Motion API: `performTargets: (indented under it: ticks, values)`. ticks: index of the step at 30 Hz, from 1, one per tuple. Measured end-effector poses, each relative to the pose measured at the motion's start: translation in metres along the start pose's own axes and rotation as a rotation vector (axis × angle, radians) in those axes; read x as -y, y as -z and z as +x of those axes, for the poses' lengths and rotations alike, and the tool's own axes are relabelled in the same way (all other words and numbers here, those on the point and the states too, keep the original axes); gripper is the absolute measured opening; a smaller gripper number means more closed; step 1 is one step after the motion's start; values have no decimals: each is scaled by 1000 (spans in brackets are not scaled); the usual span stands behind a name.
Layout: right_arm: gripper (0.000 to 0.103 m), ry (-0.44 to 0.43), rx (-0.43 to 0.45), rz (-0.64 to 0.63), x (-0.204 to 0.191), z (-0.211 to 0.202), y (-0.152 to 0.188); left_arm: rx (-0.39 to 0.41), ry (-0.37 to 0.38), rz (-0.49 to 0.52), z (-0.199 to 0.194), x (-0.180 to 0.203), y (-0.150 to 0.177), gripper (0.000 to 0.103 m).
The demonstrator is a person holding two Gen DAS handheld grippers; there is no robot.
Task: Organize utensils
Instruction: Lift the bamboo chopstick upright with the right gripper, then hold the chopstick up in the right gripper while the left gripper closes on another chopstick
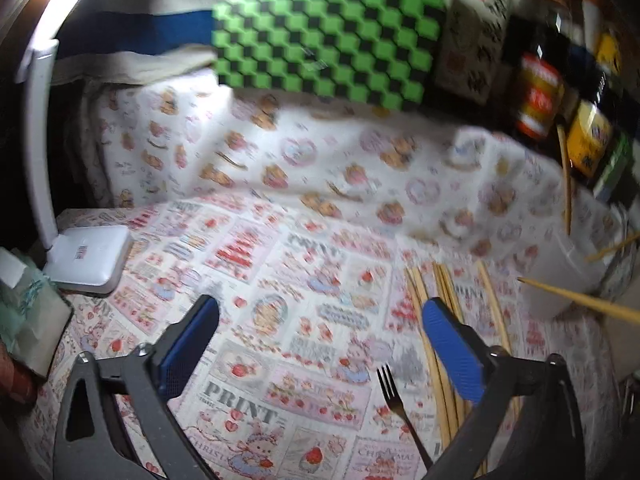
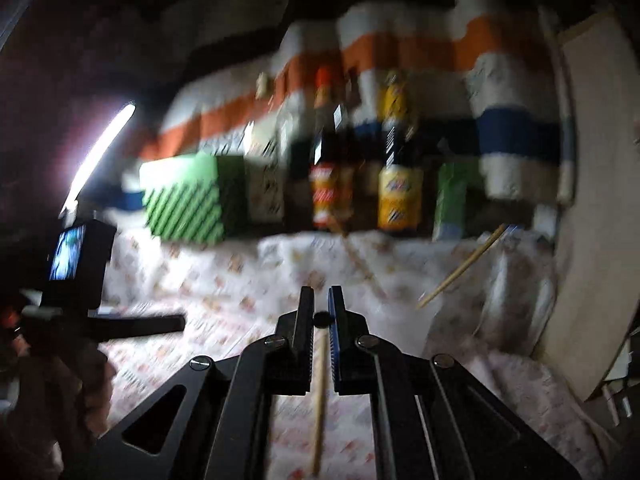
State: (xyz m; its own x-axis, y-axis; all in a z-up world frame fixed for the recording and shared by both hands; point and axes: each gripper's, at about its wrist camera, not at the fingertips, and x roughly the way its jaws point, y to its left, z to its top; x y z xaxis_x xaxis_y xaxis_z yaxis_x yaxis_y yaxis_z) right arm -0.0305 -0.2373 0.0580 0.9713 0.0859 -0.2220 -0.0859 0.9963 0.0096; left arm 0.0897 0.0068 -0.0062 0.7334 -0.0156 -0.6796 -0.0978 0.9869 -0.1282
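Two grippers are working over the printed tablecloth (image 1: pixel 280 280). Right gripper (image 2: pixel 321 300) is clamping one wooden chopstick (image 2: pixel 319 408); left gripper (image 1: pixel 320 320) is hovering with jaws apart, nothing between them. Near its right finger are lying a fork (image 1: pixel 394 394) and loose chopsticks (image 1: pixel 444 280); farther right, a white container (image 1: pixel 560 272) is holding others.

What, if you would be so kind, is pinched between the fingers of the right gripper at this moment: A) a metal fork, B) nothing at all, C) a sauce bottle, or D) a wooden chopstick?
D: in the right wrist view the right gripper is shut on a wooden chopstick, whose pale shaft hangs down between the nearly closed fingers.
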Motion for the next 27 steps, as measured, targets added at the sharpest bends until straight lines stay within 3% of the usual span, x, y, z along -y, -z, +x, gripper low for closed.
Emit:
performTargets:
  ticks: [1, 6, 10, 13, 20, 24, 27]
  values:
    - [8, 12, 29, 4, 3, -3, -2, -24, 35, 3, 3, 2, 1, 81]
    - [8, 37, 107, 43, 16, -12, -12, -113, 193, 81, 2, 24, 6, 60]
    - [8, 39, 99, 89, 28, -16, -15, -110, 187, 159, -12, 48, 13, 44]
    - [8, 50, 85, 110, 31, -14, -14, -152, 200, 166, -7, 58, 9, 29]
    - [8, 62, 93, 127, 34, -13, -12, -129, 166, 158, 12, 66, -32, 22]
    - [8, 175, 117, 111, 35, -15, -13, -252, 190, 192, 47, 77, -45, 15]
    - [8, 147, 108, 148, 44, -14, -16, -306, 154, 202, 72, 81, -45, 13]
